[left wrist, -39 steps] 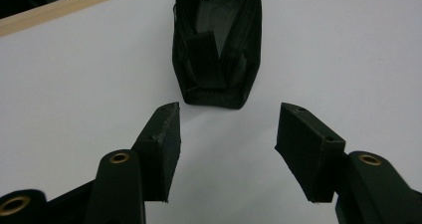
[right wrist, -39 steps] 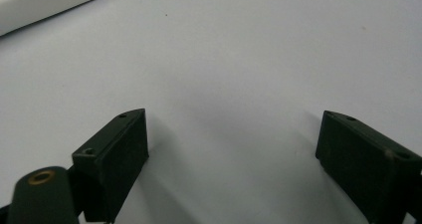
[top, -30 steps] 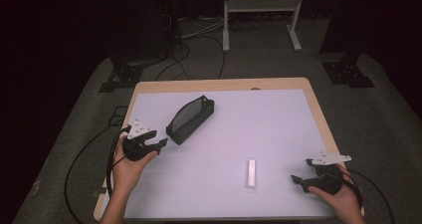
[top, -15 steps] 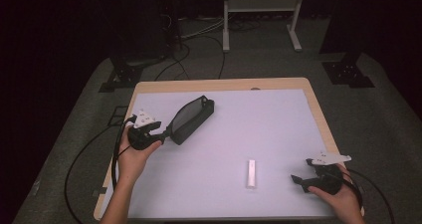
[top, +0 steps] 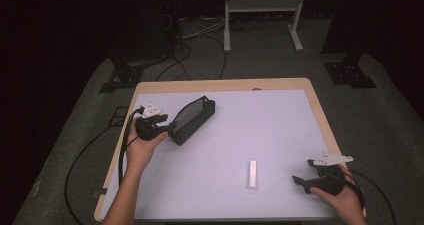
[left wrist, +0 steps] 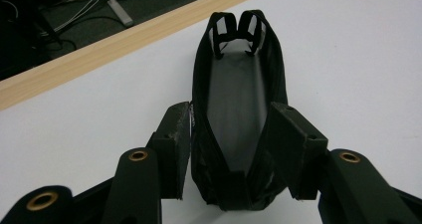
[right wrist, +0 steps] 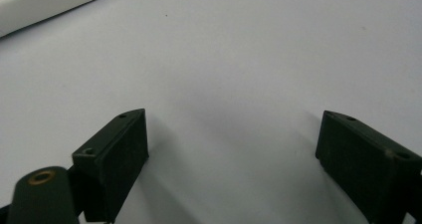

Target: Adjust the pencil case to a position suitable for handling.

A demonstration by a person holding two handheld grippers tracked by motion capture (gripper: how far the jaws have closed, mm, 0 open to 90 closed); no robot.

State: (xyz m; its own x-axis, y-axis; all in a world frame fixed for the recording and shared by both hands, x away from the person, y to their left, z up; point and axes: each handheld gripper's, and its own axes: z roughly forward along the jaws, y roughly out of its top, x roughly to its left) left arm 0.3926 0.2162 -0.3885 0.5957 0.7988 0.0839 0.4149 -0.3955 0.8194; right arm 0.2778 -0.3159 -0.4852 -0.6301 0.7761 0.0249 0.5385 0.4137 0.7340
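Note:
A black soft case [top: 192,119] with its top open lies slantwise on the white table [top: 270,125], left of the middle. My left gripper [top: 156,126] is at the case's near left end. In the left gripper view the two jaws press on both sides of the narrow end of the case [left wrist: 234,79], so the left gripper [left wrist: 231,122] is shut on it. A small white bar [top: 252,174] lies flat toward the front. My right gripper [top: 306,179] rests to the right of the bar near the front right corner, its jaws wide apart over bare table [right wrist: 234,129].
The white bar's corner [right wrist: 45,2] sits at the upper left of the right gripper view, well apart from the jaws. The table has a wooden rim [top: 220,85]. Cables [top: 80,160] trail off the left side onto the dark floor. A metal stand [top: 260,15] is behind the table.
My left gripper has moved forward and to the right until it reached the case's end, and its jaws now hold that end. The right gripper has stayed put.

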